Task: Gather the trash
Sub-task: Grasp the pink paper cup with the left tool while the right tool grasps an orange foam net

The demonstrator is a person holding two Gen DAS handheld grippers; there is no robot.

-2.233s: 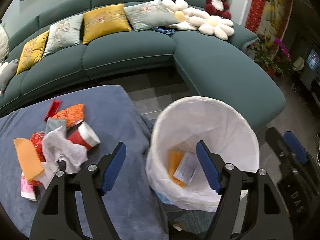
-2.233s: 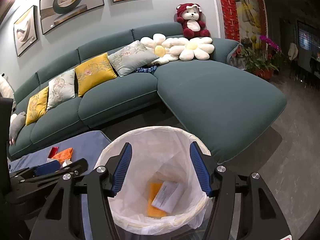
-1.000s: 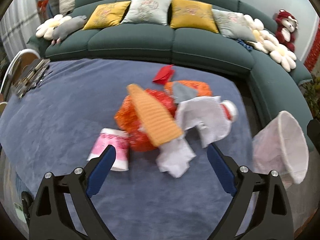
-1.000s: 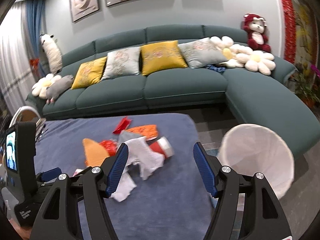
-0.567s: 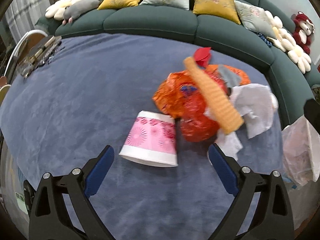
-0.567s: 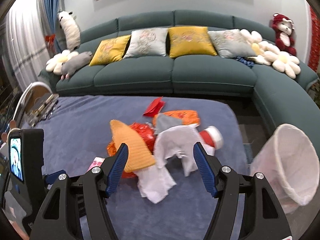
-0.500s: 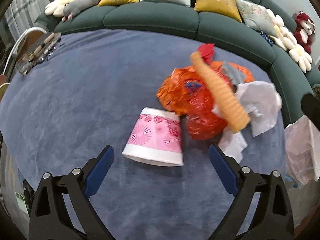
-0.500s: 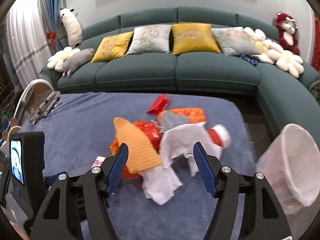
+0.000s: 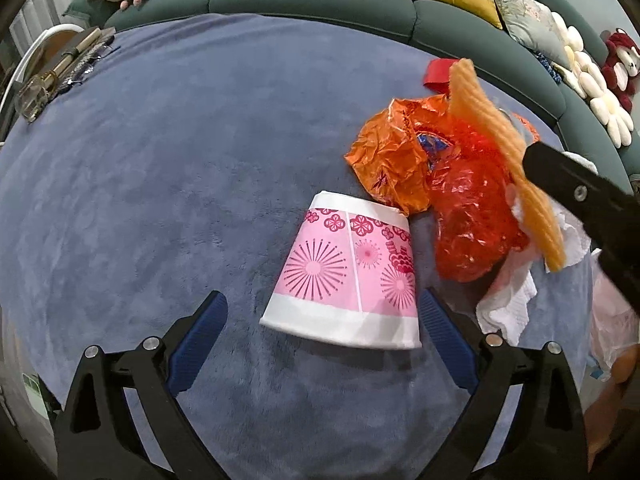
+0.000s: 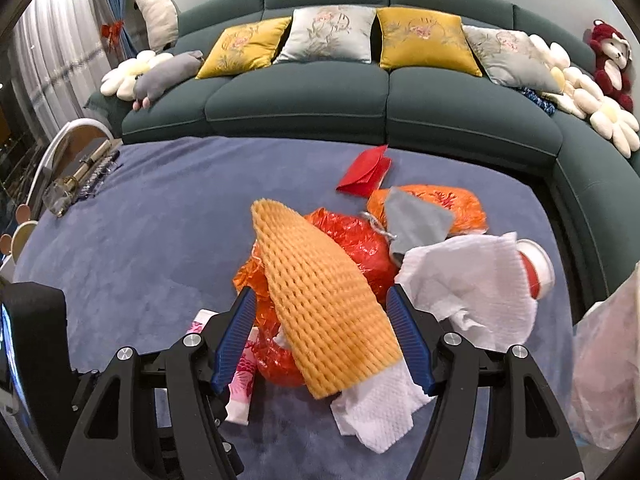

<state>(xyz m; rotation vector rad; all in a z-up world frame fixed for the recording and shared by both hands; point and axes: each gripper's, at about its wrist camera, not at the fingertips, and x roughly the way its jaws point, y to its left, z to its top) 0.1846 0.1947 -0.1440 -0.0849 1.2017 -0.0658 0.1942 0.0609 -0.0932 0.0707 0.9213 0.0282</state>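
A pink-and-white paper cup [image 9: 352, 276] lies on its side on the blue cloth, between the open fingers of my left gripper [image 9: 320, 340]. Right of it is a trash pile: orange foil wrapper [image 9: 388, 160], red plastic bag [image 9: 472, 216], orange foam net [image 10: 324, 304], white tissue [image 10: 472, 280], grey scrap [image 10: 416, 220], red envelope [image 10: 364, 170] and a red-and-white cup [image 10: 536, 266]. My right gripper [image 10: 324, 336] is open, its fingers either side of the foam net's lower end. The white bin bag [image 10: 604, 368] shows at the right edge.
The blue-covered table [image 9: 160, 160] has a tray with bottles and tools [image 10: 80, 180] at its far left. A green sofa [image 10: 360, 96] with cushions curves behind and to the right. My right gripper's body crosses the left wrist view [image 9: 584, 200].
Both grippers swung from above the bin back over the table and came down close to the trash. The left now brackets the pink cup, the right the foam net.
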